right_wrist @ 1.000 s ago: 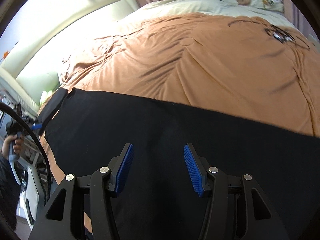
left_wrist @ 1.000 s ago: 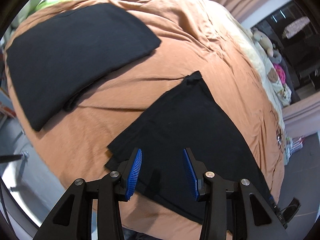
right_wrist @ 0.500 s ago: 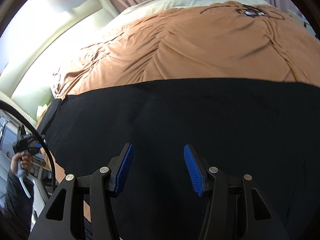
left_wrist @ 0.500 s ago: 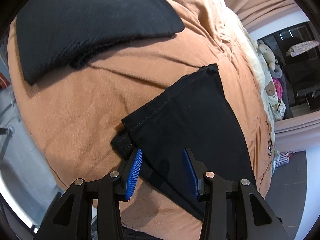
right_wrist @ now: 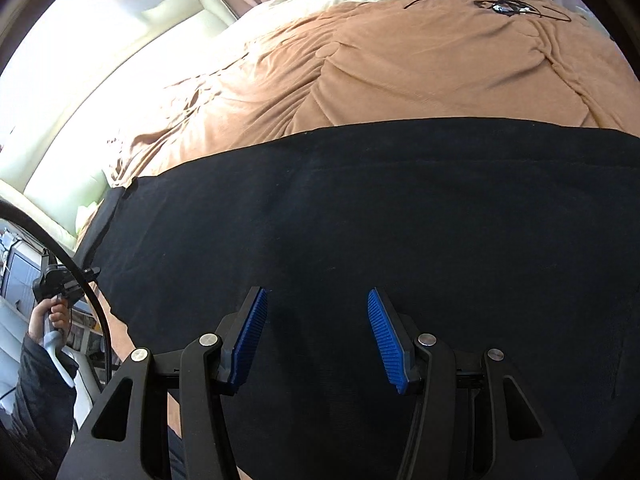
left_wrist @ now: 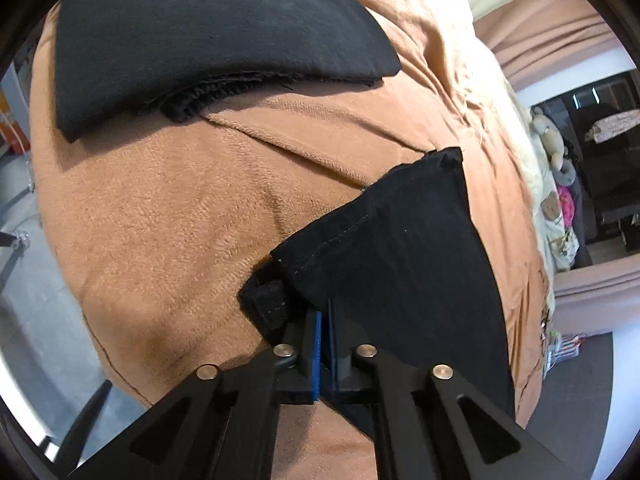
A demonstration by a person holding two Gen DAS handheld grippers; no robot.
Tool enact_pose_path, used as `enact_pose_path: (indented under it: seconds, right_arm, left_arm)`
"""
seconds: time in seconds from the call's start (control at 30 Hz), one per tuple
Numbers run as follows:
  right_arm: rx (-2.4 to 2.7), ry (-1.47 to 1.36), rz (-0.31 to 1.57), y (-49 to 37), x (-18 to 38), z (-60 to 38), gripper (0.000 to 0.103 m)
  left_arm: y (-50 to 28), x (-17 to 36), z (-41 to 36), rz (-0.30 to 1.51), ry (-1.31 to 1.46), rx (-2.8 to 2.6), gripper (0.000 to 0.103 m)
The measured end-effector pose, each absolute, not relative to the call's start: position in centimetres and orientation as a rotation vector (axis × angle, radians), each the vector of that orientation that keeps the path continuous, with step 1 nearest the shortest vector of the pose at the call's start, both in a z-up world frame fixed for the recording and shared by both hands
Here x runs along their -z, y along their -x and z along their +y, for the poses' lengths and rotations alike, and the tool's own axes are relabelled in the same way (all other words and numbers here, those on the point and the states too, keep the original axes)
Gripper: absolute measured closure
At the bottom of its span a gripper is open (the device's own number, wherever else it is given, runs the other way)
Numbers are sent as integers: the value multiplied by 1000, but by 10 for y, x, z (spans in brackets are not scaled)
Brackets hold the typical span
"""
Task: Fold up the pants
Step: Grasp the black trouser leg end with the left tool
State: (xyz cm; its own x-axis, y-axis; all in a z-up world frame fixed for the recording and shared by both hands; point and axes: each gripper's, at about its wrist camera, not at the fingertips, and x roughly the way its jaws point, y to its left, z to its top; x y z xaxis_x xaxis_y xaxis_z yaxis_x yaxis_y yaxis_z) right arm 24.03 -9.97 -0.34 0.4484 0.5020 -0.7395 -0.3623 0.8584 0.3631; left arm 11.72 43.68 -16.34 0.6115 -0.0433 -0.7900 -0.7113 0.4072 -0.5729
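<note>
Black pants [left_wrist: 404, 264] lie flat on a brown blanket [left_wrist: 168, 224] on a bed. In the left wrist view my left gripper [left_wrist: 324, 320] is shut on the near corner of the pants' end, where the layered hem shows. In the right wrist view the pants [right_wrist: 360, 216] stretch across the frame as a wide black band. My right gripper [right_wrist: 316, 328] is open just above the cloth near its front edge, with nothing between its blue pads [right_wrist: 386, 336].
A second black garment [left_wrist: 208, 36], folded, lies on the blanket at the far left. Stuffed toys [left_wrist: 554, 152] and a cream sheet lie along the bed's far side. The bed edge and grey floor [left_wrist: 24, 320] are at left. The person's left hand [right_wrist: 52, 316] shows at the right wrist view's left.
My left gripper moved down to the pants' end corner and shut on it. My right gripper came lower and closer over the pants and stayed open.
</note>
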Motion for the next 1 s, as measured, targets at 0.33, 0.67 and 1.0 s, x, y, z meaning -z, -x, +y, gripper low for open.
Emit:
enact_pose_path:
  seconds: [0.33, 0.67, 1.0]
  right_arm:
    - [-530, -155, 966, -240, 7, -98, 52]
    - [-542, -133, 968, -232, 9, -90, 52]
    - [-614, -108, 920, -224, 10, -74, 34]
  left_arm:
    - [-102, 164, 433, 807, 1094, -494, 102]
    - [-99, 163, 441, 808, 1102, -500, 101]
    - [-93, 169, 424, 823, 1163, -458, 78]
